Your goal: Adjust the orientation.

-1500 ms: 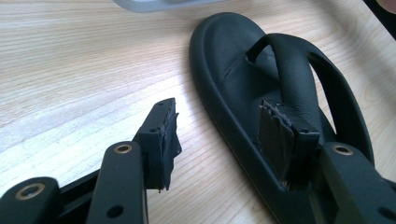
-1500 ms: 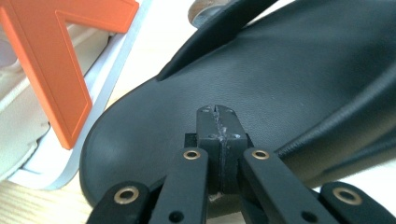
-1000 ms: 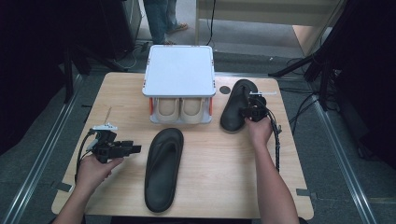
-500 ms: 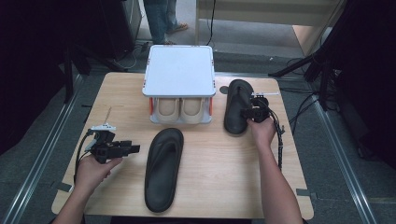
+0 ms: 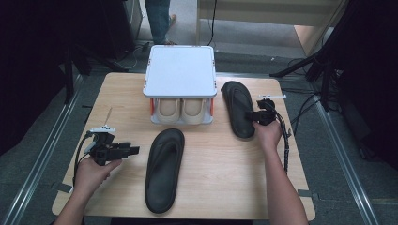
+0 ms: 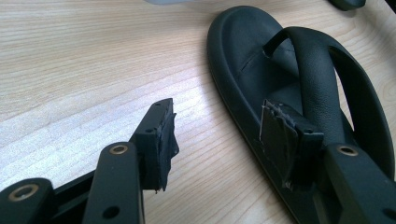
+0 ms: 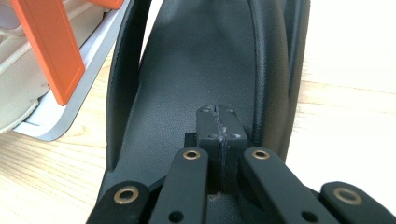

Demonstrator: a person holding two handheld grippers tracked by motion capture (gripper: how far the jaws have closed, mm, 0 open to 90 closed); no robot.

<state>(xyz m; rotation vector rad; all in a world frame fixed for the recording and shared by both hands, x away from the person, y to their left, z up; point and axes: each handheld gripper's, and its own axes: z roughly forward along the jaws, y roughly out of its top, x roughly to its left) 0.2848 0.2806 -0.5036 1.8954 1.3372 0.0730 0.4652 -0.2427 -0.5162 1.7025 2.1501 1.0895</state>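
My right gripper has its jaws pressed together with nothing between them, over the far-right black sandal beside the white rack. My left gripper stands wide apart and empty, just left of the near sandal.

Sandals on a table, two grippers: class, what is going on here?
A person works at a wooden table with a gripper in each hand. The right gripper, jaws shut, rests on the insole of the right sandal beside a white rack that holds a beige pair. The left gripper is open, one jaw beside the near sandal and one over its edge, gripping nothing.
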